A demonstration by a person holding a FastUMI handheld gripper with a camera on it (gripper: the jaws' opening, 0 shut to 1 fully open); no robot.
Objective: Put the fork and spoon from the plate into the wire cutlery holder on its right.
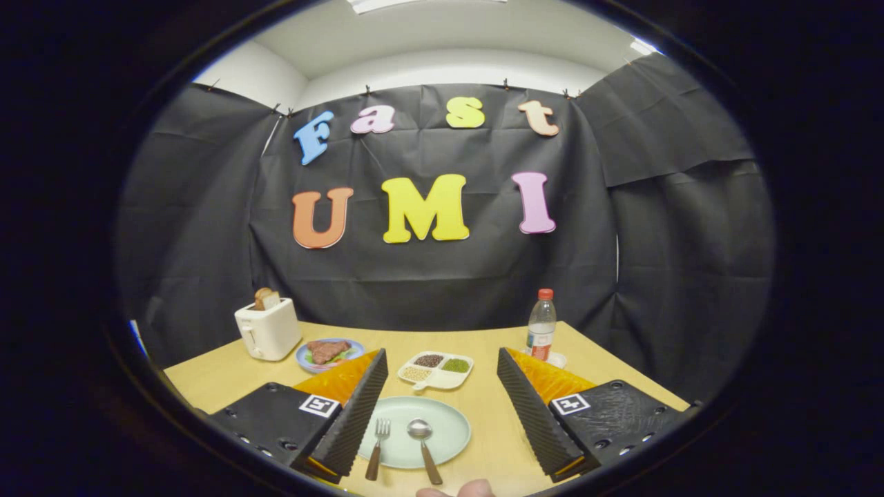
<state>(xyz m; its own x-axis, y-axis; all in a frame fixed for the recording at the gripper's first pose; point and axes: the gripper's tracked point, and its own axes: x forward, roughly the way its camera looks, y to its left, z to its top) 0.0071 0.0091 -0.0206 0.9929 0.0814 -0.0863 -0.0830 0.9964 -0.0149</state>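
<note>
Yellow wooden desk point(483, 421) in a black cloth booth. Pale green plate point(442, 421) between the fingers of the gripper point(442, 428), which sits wide open, holding nothing. Fork point(377, 449) and spoon point(423, 440) side by side on the plate, heads away, wooden handles toward the gripper. Beyond: divided snack tray point(436, 370), white toaster point(268, 330), steak plate point(330, 353), red-capped bottle point(541, 333), label too small to read.

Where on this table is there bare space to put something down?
Bare wood lies between the pale green plate and the right finger, and between the toaster and water bottle along the wall. Crowded: toaster, steak plate, divided dish. Gripper open.
</note>
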